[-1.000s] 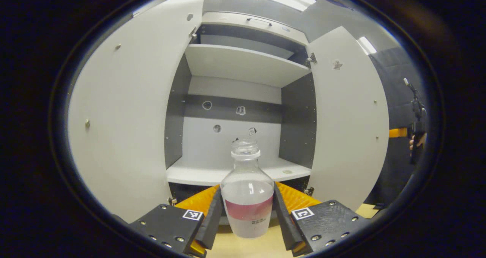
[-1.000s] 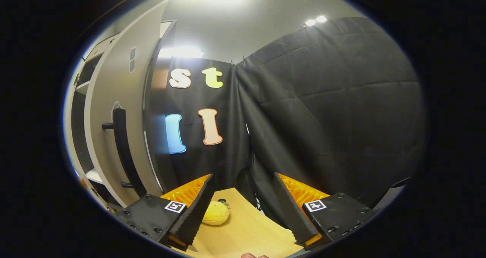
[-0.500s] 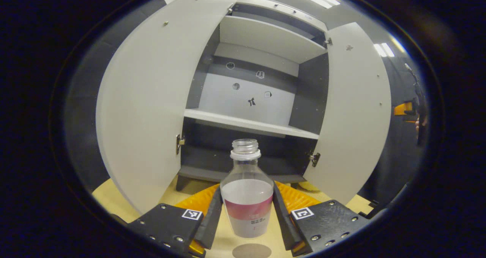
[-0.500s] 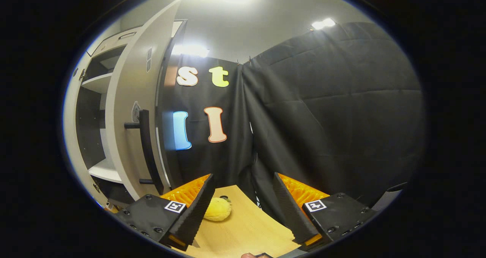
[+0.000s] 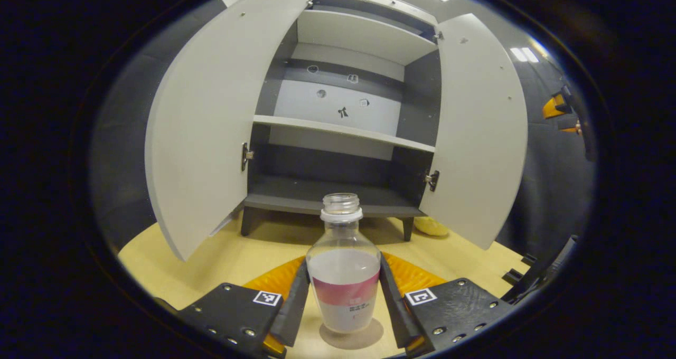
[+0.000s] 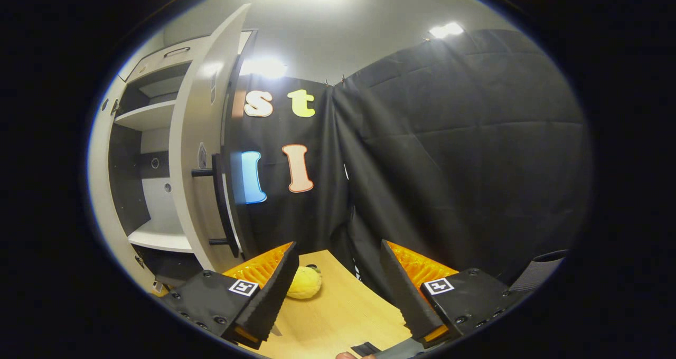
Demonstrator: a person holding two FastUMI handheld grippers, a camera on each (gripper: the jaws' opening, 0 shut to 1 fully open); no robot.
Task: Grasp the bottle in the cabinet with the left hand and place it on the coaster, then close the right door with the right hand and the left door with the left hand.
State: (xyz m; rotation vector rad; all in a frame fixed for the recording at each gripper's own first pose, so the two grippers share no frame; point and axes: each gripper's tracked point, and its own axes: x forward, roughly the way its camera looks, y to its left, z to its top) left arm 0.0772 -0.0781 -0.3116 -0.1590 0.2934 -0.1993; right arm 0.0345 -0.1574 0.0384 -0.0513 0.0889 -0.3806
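Left claw (image 5: 343, 306) grips the bottle (image 5: 344, 274) just above the coaster (image 5: 352, 336) at six o'clock; lower it straight, release only once seated flat. Right claw (image 6: 338, 290) waits open.

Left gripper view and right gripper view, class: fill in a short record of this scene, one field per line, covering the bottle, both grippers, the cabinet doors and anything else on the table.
bottle: upright, uncapped, part filled with clear liquid, base over the coaster
left gripper: shut on the bottle, a finger on each side
right gripper: open, holding nothing, above the table
left door: open
right door: open, black bar handle on its outer face
cabinet shelves: bare
other item: yellow lemon-like thing on the table by the right door
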